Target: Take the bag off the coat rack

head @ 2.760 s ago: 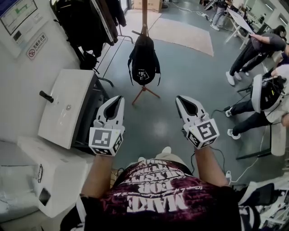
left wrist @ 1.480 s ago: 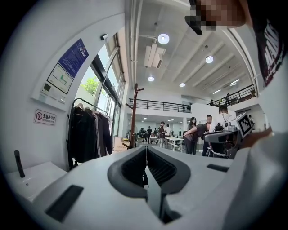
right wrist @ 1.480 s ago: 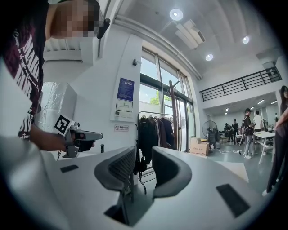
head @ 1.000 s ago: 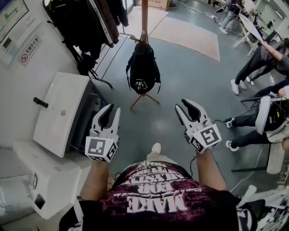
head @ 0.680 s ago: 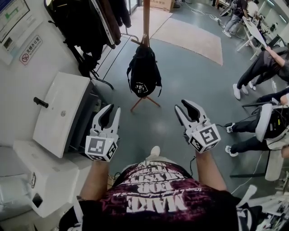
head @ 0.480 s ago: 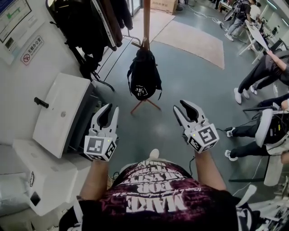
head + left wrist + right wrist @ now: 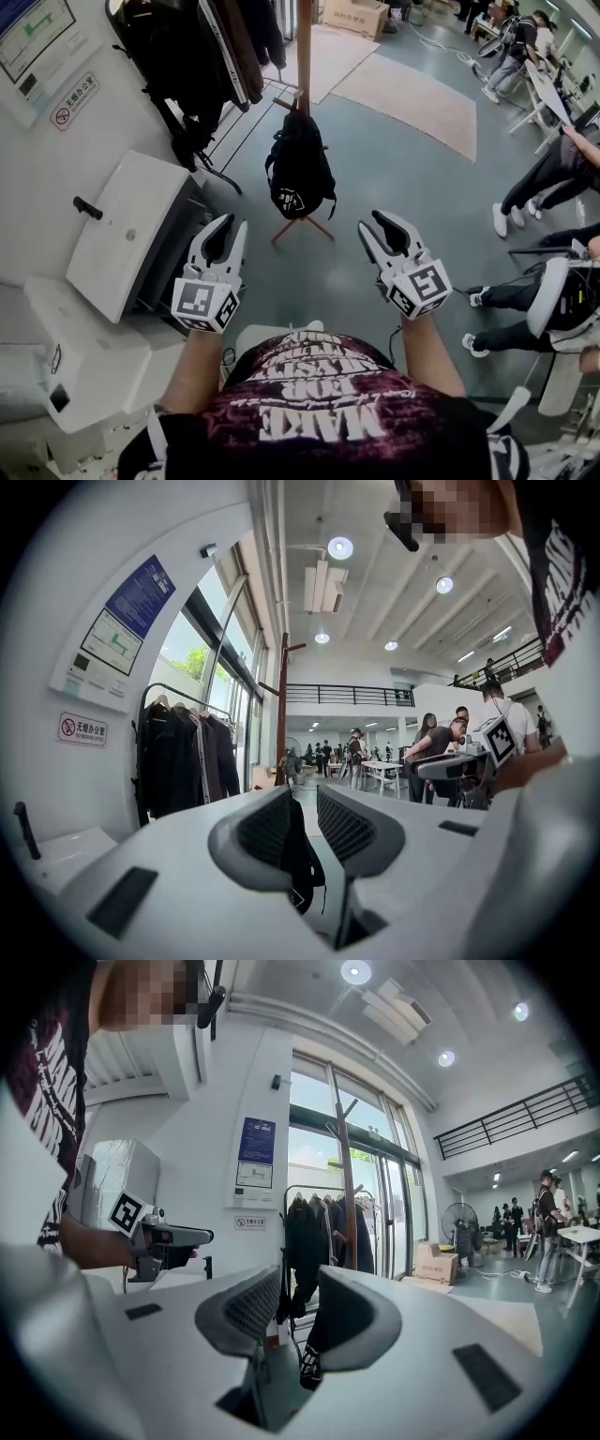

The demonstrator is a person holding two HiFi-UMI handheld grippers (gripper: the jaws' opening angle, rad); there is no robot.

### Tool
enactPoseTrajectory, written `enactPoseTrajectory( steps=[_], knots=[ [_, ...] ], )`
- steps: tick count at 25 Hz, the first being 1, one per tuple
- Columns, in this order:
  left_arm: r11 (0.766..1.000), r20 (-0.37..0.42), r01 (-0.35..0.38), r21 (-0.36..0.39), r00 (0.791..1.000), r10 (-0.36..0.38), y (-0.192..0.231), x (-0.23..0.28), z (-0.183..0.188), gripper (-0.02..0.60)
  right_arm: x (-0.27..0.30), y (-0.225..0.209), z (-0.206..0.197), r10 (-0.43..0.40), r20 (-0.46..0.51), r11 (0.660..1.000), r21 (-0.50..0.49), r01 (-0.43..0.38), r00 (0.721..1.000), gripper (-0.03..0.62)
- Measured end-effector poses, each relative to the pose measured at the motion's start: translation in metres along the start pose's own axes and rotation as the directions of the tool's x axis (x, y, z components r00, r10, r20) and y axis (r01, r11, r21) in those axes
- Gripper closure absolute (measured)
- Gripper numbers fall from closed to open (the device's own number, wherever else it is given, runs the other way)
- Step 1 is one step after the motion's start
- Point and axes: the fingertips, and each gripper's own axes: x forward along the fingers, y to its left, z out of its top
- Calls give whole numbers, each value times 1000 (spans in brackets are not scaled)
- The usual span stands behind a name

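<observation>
Grey floor (image 7: pixel 403 187) spreads ahead, where the black bag (image 7: pixel 300 169) hangs from the wooden coat rack (image 7: pixel 303 47), well apart from both tongs. Both forearms reach forward from the torso, side by side, held level and aimed towards the bag. The left tongs (image 7: pixel 228 225) stand released, jaws apart with nothing gripped between them. The right tongs (image 7: pixel 375 225) have just been opening; they too are released and hold nothing.

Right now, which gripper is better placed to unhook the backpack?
Left, narrowly: left gripper and right gripper, its fingers just opened wider, both face the backpack open and empty; left looks slightly nearer.
</observation>
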Motion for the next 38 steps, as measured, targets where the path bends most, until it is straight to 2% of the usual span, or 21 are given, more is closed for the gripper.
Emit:
enactPoseTrajectory(
  steps=[6,14,25,38],
  knots=[
    [1000,-57,-5,21,998,7,-10,8,-11,502,0,-13,-10,5,8,999,41,-5,1000,456],
    [1000,-84,1,29,996,1,-6,18,-16,502,11,-18,-22,15,-3,998,62,-15,1000,456],
    [997,-48,67,38,997,-66,5,64,-7,501,27,-36,-13,-31,-22,999,26,31,999,456],
    [999,-63,52,9,997,-52,47,94,-16,502,60,-46,-13,-55,-57,998,22,57,997,456]
  ],
)
